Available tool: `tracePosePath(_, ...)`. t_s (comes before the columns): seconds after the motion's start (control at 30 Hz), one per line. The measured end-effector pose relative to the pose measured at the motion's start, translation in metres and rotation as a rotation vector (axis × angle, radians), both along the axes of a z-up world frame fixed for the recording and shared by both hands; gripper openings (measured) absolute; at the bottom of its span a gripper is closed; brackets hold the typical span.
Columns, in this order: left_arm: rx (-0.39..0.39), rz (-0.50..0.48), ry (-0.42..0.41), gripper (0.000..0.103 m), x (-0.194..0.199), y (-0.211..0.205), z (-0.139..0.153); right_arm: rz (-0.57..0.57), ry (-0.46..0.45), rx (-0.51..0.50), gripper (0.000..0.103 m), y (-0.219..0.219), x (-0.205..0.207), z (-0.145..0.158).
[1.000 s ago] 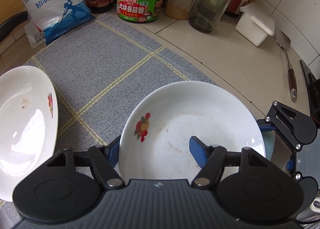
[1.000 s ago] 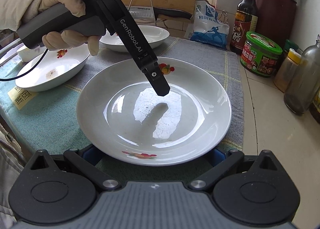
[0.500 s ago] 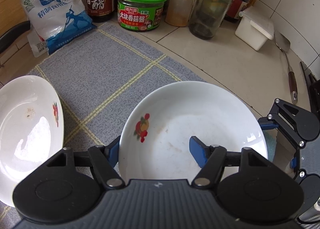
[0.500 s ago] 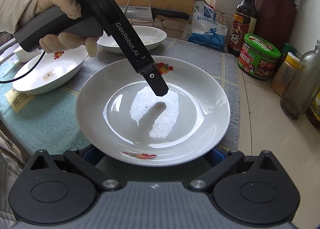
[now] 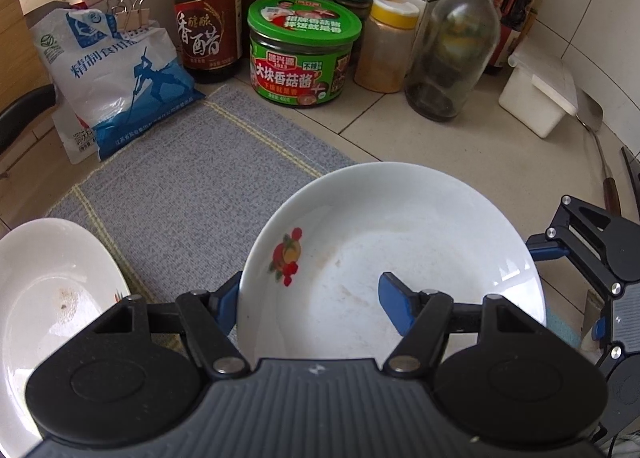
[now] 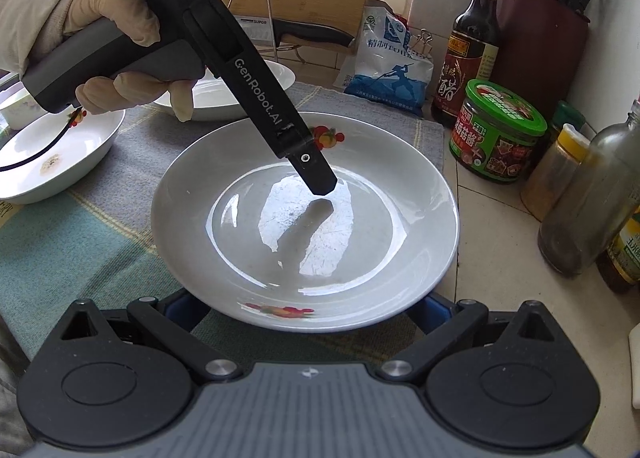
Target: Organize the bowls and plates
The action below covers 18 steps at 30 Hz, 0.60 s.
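Note:
A white plate with fruit prints (image 5: 400, 250) (image 6: 360, 266) is gripped at its rim by my left gripper (image 5: 310, 300), one blue pad inside the plate and one under it. In the right wrist view the left gripper (image 6: 316, 177) reaches into the plate from the upper left. My right gripper (image 6: 308, 306) is open, its blue fingers (image 6: 434, 312) spread under the near rim of the plate; whether they touch it is hidden. It shows at the right in the left wrist view (image 5: 592, 258). Two more white plates (image 6: 60, 157) (image 6: 224, 93) lie at the left on the mat.
A grey and green mat (image 6: 100, 238) covers the counter. At the back stand a salt bag (image 5: 116, 81), a vinegar bottle (image 5: 208, 5), a green-lidded jar (image 5: 304, 53), a spice jar (image 5: 384, 45), a glass bottle (image 5: 452, 49) and a white box (image 5: 536, 97). A spatula (image 5: 600, 145) lies at the right. A knife block (image 6: 544, 25) stands at the back.
The held plate has moved away from the left plates toward the jars at the back right, with both grippers moving along with it. The grip has not changed.

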<state>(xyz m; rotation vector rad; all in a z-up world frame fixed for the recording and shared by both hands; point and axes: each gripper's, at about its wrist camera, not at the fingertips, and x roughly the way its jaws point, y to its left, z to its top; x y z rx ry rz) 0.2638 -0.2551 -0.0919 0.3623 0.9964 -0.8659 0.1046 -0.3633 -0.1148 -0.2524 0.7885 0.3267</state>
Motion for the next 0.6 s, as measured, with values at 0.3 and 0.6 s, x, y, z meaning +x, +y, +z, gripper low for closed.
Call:
tracePosePath(0.3,0.008,0.016,-0.016,0.069,0.014,-0.007,-0.009,-0.013,0.009,0.005,0.103,-0.005,0.014,-0.004)
tracePosePath(0.6,-0.012,0.015,-0.016,0.08,0.012,-0.005,-0.008,-0.021,0.015,0.004,0.103,-0.004,0.016,-0.006)
